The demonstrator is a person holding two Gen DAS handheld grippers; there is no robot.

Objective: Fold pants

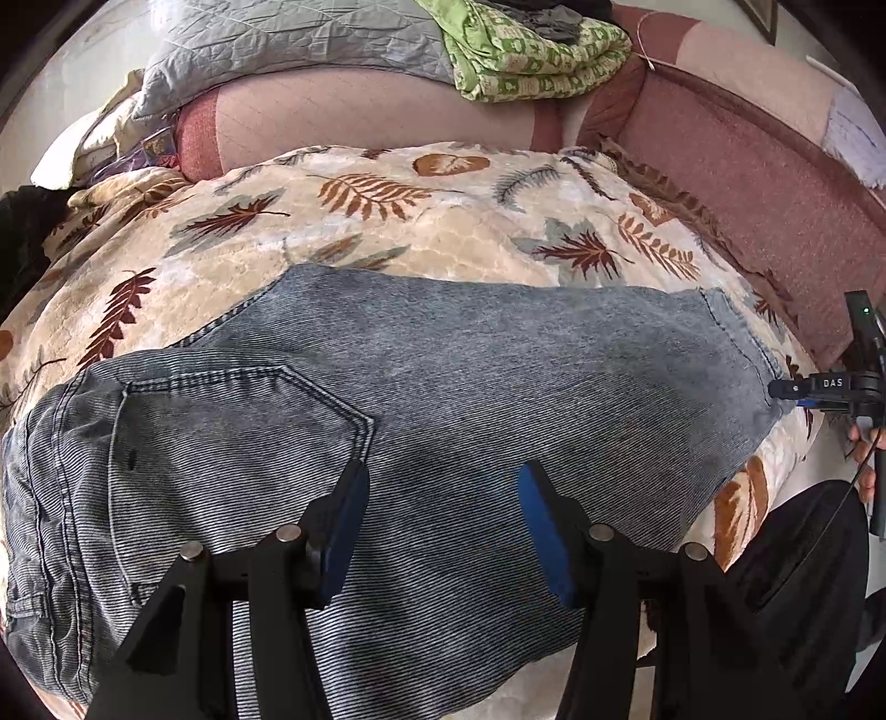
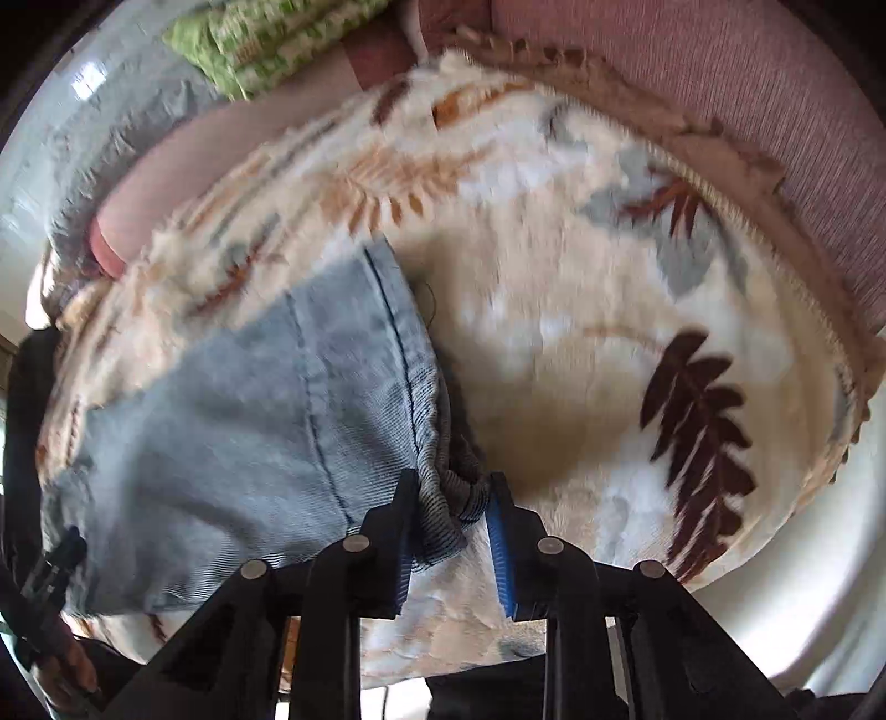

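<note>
Faded blue jeans (image 1: 443,399) lie flat across a leaf-patterned blanket (image 1: 387,221), waist and back pocket (image 1: 232,421) at the left, leg hem at the right. My left gripper (image 1: 443,476) is open and empty just above the seat of the jeans. My right gripper (image 2: 451,493) shows in the left wrist view (image 1: 775,390) at the hem's near corner. In the right wrist view its jaws are partly closed around the bunched hem (image 2: 448,498) of the jeans (image 2: 249,415).
The blanket (image 2: 609,332) covers a pink sofa (image 1: 747,183). A grey quilt (image 1: 288,50) and a green patterned cloth (image 1: 531,55) are piled at the back. A person's dark-clothed leg (image 1: 803,581) is at the lower right.
</note>
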